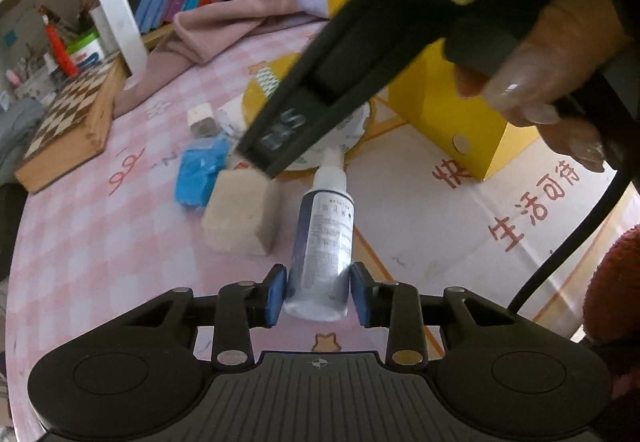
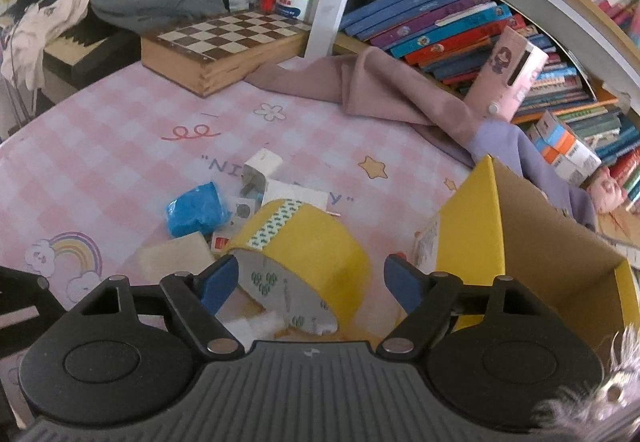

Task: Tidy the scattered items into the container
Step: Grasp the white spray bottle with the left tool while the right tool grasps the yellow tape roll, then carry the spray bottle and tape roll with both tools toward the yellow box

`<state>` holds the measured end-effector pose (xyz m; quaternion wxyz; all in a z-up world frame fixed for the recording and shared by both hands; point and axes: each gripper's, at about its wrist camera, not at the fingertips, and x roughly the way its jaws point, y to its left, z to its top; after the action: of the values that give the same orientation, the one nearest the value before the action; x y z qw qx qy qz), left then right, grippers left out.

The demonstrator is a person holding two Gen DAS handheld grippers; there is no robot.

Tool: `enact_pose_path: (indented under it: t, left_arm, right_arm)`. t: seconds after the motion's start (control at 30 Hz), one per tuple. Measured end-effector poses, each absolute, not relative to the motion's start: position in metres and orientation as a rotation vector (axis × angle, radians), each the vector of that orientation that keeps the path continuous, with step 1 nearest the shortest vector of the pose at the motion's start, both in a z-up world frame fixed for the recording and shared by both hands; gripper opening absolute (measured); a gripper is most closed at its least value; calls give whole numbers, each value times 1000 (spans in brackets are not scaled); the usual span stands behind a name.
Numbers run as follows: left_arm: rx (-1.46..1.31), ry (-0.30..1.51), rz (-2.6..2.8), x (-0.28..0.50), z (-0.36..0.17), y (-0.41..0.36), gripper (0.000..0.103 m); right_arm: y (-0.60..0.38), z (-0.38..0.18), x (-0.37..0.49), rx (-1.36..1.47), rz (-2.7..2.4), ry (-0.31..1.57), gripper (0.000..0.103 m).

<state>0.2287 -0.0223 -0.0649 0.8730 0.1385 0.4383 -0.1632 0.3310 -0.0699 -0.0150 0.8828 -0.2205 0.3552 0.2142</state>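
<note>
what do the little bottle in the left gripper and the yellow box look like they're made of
Small white-capped bottle: likely glossy plastic, with highlights on its body and a printed label. Open yellow box: seemingly cardboard, matte yellow outside, plain brown inside, with thin folded walls.

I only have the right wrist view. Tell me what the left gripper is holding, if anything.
Observer: The left gripper is shut on a small bottle. Its fingers press the bottle's sides near the base.
Operator: Give me the bottle's orientation.
Observer: Its white cap points away from the gripper, toward the yellow tape roll.
Operator: Report what lies next to it.
Observer: In the left wrist view, a beige block sits just left of the bottle, clear of the fingers.
</note>
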Motion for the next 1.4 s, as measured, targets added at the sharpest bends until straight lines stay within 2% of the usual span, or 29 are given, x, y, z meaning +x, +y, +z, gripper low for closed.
enact_pose_path:
  t: [0.17, 0.27, 0.3, 0.37, 0.4, 0.43, 0.47, 0.87, 1.4]
  left_arm:
    - [283, 917, -339, 236, -69, -26, 33]
    - [257, 926, -356, 239, -69, -25, 31]
    - [240, 931, -358, 241, -68, -23, 31]
    - [191, 937, -353, 239, -66, -16, 31]
    - [171, 933, -346, 237, -65, -13, 30]
    - [159, 924, -341, 235, -62, -10, 30]
    - [150, 911, -336, 232, -59, -8, 30]
    - [96, 844, -313, 218, -34, 0, 30]
    - [-12, 804, -166, 169, -7, 40, 30]
  right_arm:
    - [-65, -20, 337, -496, 443, 742, 73]
    - [-62, -24, 337, -532, 422, 728, 58]
    - [-63, -24, 337, -540, 412, 717, 47]
    - [-70, -20, 340, -507, 402, 718, 36]
    - [-74, -17, 342, -476, 397, 724, 25]
    - [-78, -15, 343, -448, 392, 729, 18]
    - [-82, -12, 344, -419, 392, 730, 16]
    - [-101, 17, 329, -258, 415, 639, 14]
    - [-111, 31, 305, -202, 382, 601, 12]
